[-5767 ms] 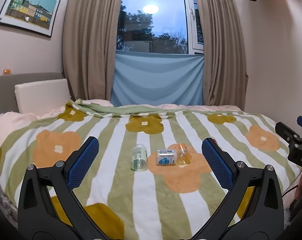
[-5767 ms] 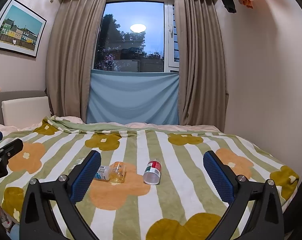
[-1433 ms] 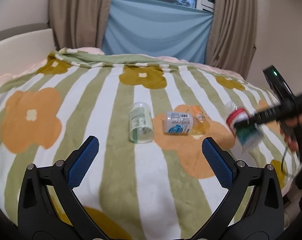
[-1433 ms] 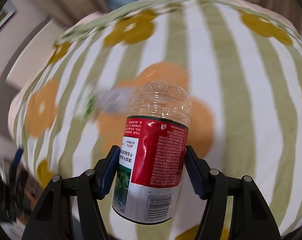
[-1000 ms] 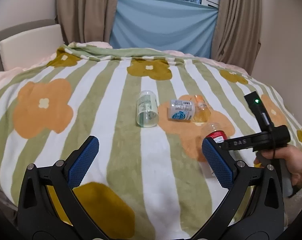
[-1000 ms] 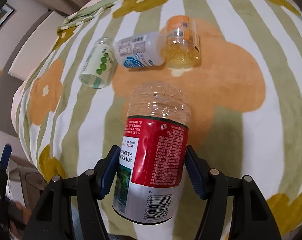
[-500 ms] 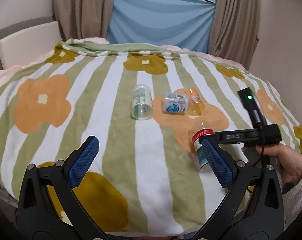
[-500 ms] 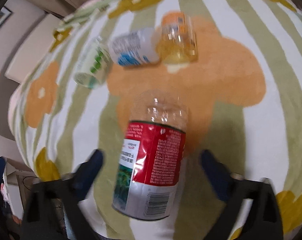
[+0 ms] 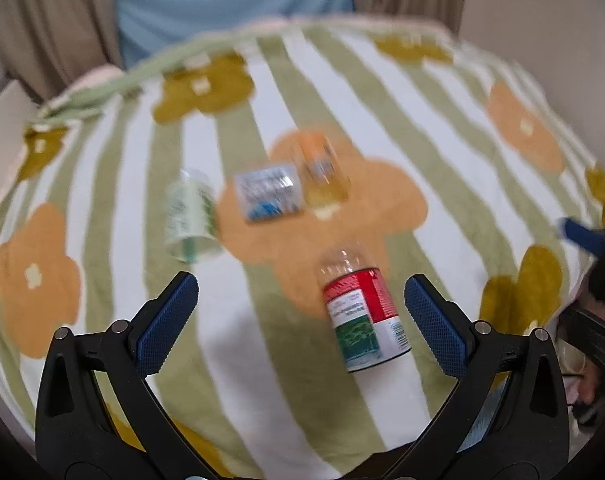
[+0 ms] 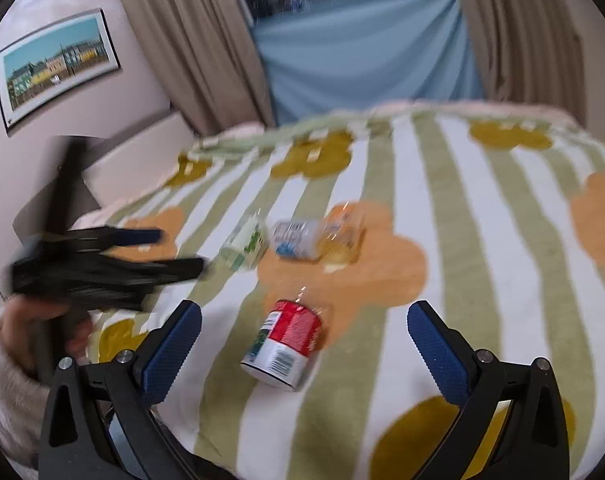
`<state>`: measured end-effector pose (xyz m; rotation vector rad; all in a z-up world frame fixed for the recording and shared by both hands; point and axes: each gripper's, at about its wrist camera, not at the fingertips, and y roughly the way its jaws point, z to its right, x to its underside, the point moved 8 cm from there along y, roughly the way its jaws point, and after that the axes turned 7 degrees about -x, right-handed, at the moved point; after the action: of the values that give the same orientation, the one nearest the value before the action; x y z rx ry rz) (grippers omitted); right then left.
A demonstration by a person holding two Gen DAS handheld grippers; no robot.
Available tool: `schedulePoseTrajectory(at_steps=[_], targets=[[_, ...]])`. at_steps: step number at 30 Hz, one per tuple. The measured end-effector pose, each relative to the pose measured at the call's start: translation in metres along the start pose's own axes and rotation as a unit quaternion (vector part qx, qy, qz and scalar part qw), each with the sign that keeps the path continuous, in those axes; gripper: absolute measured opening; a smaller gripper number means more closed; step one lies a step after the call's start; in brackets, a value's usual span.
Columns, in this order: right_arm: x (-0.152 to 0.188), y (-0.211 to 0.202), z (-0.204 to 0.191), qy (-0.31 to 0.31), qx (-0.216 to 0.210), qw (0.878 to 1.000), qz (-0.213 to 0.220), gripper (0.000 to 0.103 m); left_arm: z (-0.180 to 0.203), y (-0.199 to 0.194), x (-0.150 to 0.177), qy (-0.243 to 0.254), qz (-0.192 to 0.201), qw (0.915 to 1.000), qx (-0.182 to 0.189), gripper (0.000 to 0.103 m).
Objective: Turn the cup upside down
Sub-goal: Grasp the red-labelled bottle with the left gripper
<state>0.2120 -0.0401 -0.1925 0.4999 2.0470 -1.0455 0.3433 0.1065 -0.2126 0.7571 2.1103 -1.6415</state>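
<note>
Through my left wrist camera, my left gripper (image 9: 300,322) is spread wide and holds nothing. The red-labelled cup (image 9: 362,314) stands free on the striped blanket (image 9: 454,168), between my pads but nearer the right one. Its clear domed base is on top and its rim looks pressed to the blanket, long axis close to upright with a slight tilt. Beyond it lie a green cup (image 9: 190,216), a blue-labelled cup (image 9: 268,196) and an orange cup (image 9: 322,174), all on their sides.

Through my right wrist camera, my right gripper (image 10: 304,348) is also wide and empty, the red-labelled cup (image 10: 286,342) sitting apart from both pads. Here it leans noticeably, though blur makes the exact angle hard to tell. I judge this cup flipped; three appear to be left.
</note>
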Motion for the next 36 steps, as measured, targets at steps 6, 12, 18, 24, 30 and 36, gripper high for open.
schedulePoseTrajectory(at_steps=[6, 12, 18, 24, 30, 36], targets=[[0.019, -0.041, 0.013, -0.013, 0.021, 0.999, 0.042, 0.103, 0.040, 0.077, 0.015, -0.024, -0.191, 0.9791, 0.067, 0.103], [0.043, -0.055, 0.035, -0.006, 0.052, 0.998, 0.042, 0.103, 0.040, 0.110, 0.019, -0.046, -0.252, 0.9659, 0.034, 0.103], [0.060, -0.048, 0.054, 0.033, 0.048, 0.998, 0.035, 0.103, 0.050, 0.129, 0.031, -0.061, -0.287, 0.9553, 0.034, 0.088], [0.063, -0.045, 0.064, 0.045, 0.045, 0.997, 0.034, 0.103, 0.063, 0.141, 0.030, -0.062, -0.288, 0.9551, 0.033, 0.074], [0.062, -0.045, 0.068, 0.054, 0.043, 0.997, 0.036, 0.103, 0.069, 0.148, 0.036, -0.070, -0.294, 0.9522, 0.046, 0.061], [0.058, -0.042, 0.066, 0.058, 0.041, 0.997, 0.033, 0.103, 0.057, 0.136, 0.032, -0.065, -0.266, 0.9594, 0.066, 0.061]])
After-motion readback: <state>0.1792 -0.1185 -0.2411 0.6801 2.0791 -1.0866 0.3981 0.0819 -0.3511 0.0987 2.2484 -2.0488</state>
